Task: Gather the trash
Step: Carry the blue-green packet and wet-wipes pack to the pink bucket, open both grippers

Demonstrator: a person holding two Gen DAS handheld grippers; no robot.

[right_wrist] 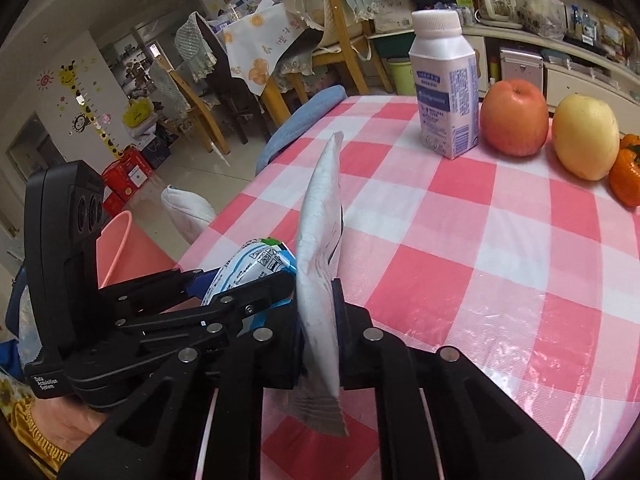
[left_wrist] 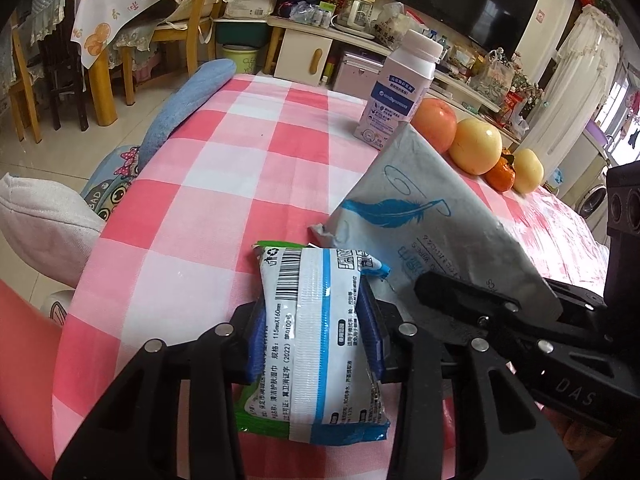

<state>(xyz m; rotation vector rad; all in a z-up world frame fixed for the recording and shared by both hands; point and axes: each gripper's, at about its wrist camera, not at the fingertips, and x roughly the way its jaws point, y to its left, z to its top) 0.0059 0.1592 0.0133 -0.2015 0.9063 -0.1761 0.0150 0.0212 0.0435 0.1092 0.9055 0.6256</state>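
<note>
My left gripper (left_wrist: 316,336) is shut on a small blue-and-white wet-wipe packet (left_wrist: 320,332) with a barcode, held above the pink checked table. My right gripper (right_wrist: 318,320) is shut on a flat grey wipes pouch (right_wrist: 320,264), held on edge. The pouch also shows in the left wrist view (left_wrist: 424,220), with a blue feather print, right of the packet. The packet and the left gripper (right_wrist: 256,280) show at the left in the right wrist view. A pink bin (right_wrist: 120,248) stands on the floor beside the table's left edge.
A white bottle (right_wrist: 446,88) stands at the far side of the table (right_wrist: 500,240), with a red apple (right_wrist: 514,118), a yellow apple (right_wrist: 586,142) and orange fruit (right_wrist: 628,176) to its right. A blue cushion (left_wrist: 188,100) and chairs stand left of the table.
</note>
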